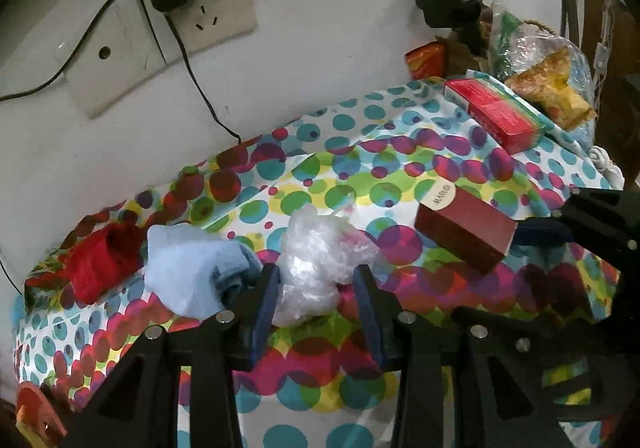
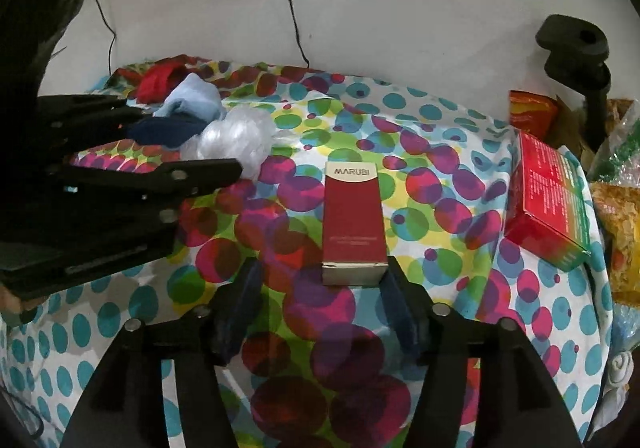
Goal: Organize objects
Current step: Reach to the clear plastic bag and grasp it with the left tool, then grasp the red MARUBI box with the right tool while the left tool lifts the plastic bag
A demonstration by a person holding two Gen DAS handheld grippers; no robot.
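Observation:
A crumpled clear plastic bag (image 1: 320, 260) lies on the polka-dot tablecloth (image 1: 360, 152). My left gripper (image 1: 316, 288) is open, with a finger on each side of the bag. A dark red MARUBI box (image 2: 352, 220) lies flat ahead of my right gripper (image 2: 320, 288), which is open; the box's near end sits just inside the right finger. The box also shows in the left wrist view (image 1: 464, 236), with the right gripper (image 1: 540, 232) at its end. The left gripper shows in the right wrist view (image 2: 188, 148) around the bag (image 2: 236, 140).
A light blue cloth (image 1: 192, 268) and a red knit item (image 1: 104, 260) lie left of the bag. A bright red box (image 1: 500, 112) and snack bags (image 1: 548, 76) crowd the far right. A wall with sockets and cables (image 1: 168, 8) is behind. A black clamp (image 2: 576, 52) stands at right.

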